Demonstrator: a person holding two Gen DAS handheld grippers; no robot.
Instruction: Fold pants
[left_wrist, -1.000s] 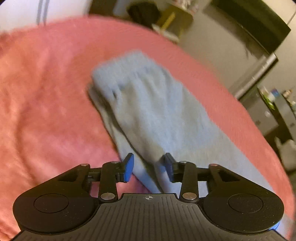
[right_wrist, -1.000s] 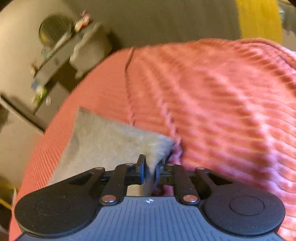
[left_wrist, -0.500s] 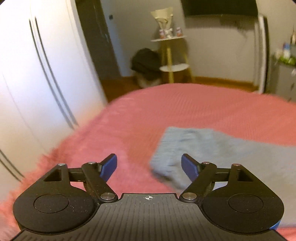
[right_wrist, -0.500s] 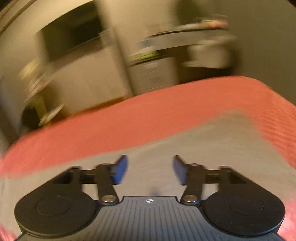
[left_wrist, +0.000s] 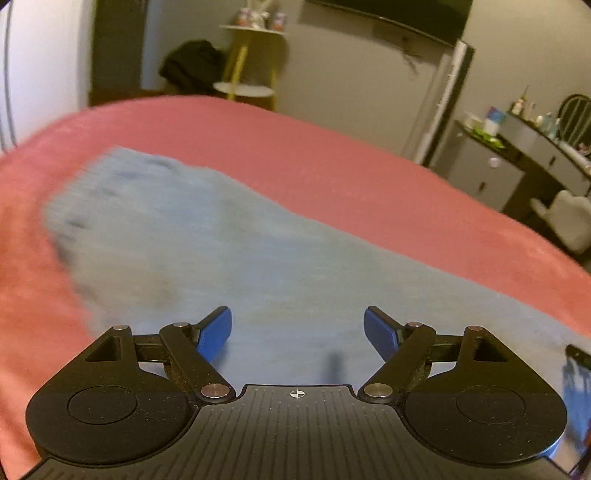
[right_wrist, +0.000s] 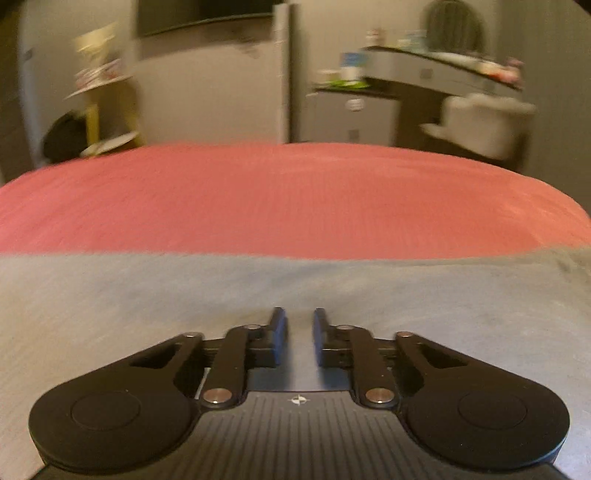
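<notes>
Grey-blue pants (left_wrist: 221, 240) lie flat in a long strip on the pink bedspread (left_wrist: 369, 177). In the left wrist view, their bunched end is at the upper left. My left gripper (left_wrist: 297, 314) hovers over the pants' near part, open wide with nothing between its blue pads. In the right wrist view the pants (right_wrist: 147, 295) run as a band across the bedspread (right_wrist: 295, 199). My right gripper (right_wrist: 298, 314) is low over them. Its jaws are closing and only a narrow gap is left. Flat cloth shows through the gap, and no fold is visibly pinched.
Beyond the bed's far edge stand a yellow shelf stand (left_wrist: 251, 62), a black bag (left_wrist: 192, 66), a grey dresser (left_wrist: 517, 155) with small items and a white chair (left_wrist: 569, 221). A white wardrobe (left_wrist: 37, 55) is at the left.
Both grippers let go of the pants and swung to face across the bed. The left jaws spread wide. The right jaws opened, then narrowed again over the cloth.
</notes>
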